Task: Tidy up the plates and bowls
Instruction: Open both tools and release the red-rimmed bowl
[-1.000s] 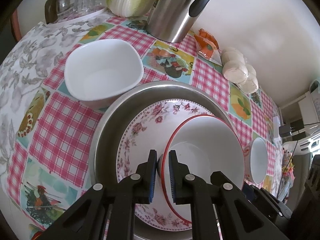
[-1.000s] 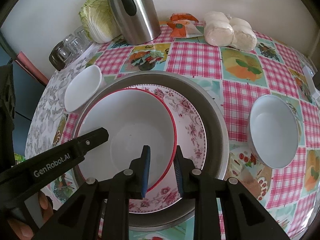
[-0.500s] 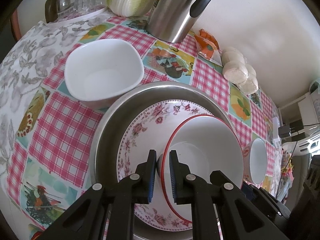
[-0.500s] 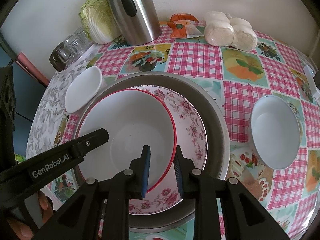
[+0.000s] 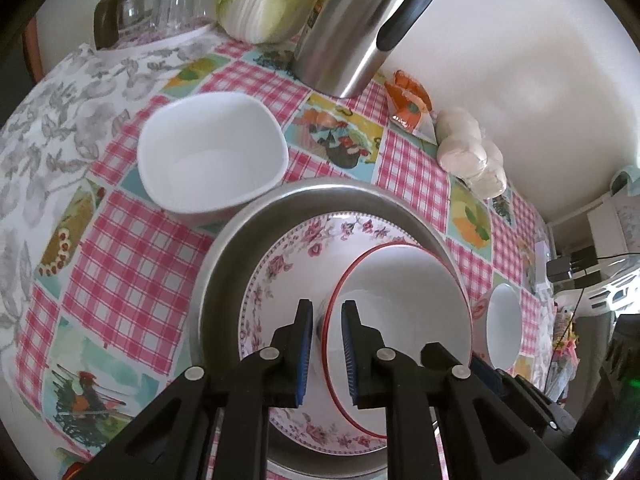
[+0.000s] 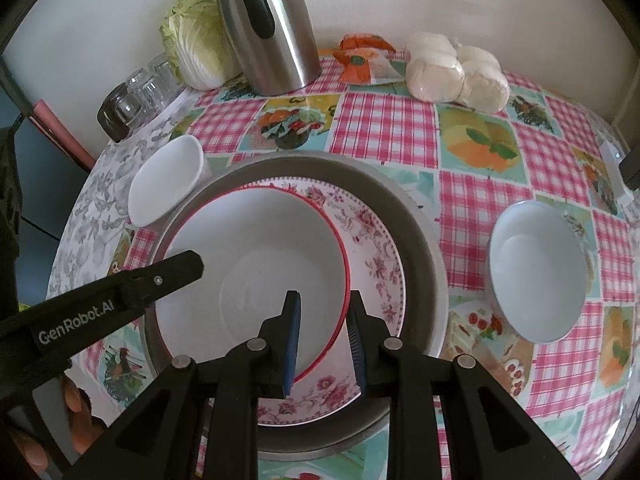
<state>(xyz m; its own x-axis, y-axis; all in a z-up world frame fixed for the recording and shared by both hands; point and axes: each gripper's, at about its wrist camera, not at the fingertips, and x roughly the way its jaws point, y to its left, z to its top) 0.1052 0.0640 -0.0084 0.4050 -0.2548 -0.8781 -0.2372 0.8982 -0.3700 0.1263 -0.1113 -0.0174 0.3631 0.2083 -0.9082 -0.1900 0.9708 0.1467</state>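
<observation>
A white bowl with a red rim (image 5: 404, 292) (image 6: 256, 248) rests on a pink floral plate (image 5: 292, 256) (image 6: 372, 248) inside a wide metal basin (image 5: 224, 264) (image 6: 424, 256). My left gripper (image 5: 326, 308) straddles the bowl's near rim. Its jaws are opening, and a thin gap shows on each side of the rim. My right gripper (image 6: 323, 298) is shut on the opposite rim, one pad inside and one outside. A square white bowl (image 5: 208, 160) (image 6: 166, 184) sits left of the basin. A round white bowl (image 6: 536, 272) (image 5: 502, 324) sits to its right.
At the back of the checked tablecloth stand a steel kettle (image 6: 272, 28), a cabbage (image 6: 192, 52), several glasses (image 6: 140, 88), an orange packet (image 6: 360, 60) and bagged buns (image 6: 452, 72). A person's fingers (image 6: 76, 400) hold the left gripper's handle.
The left gripper's pads have spread a little off the bowl's rim. The right gripper and the bowl have stayed where they were.
</observation>
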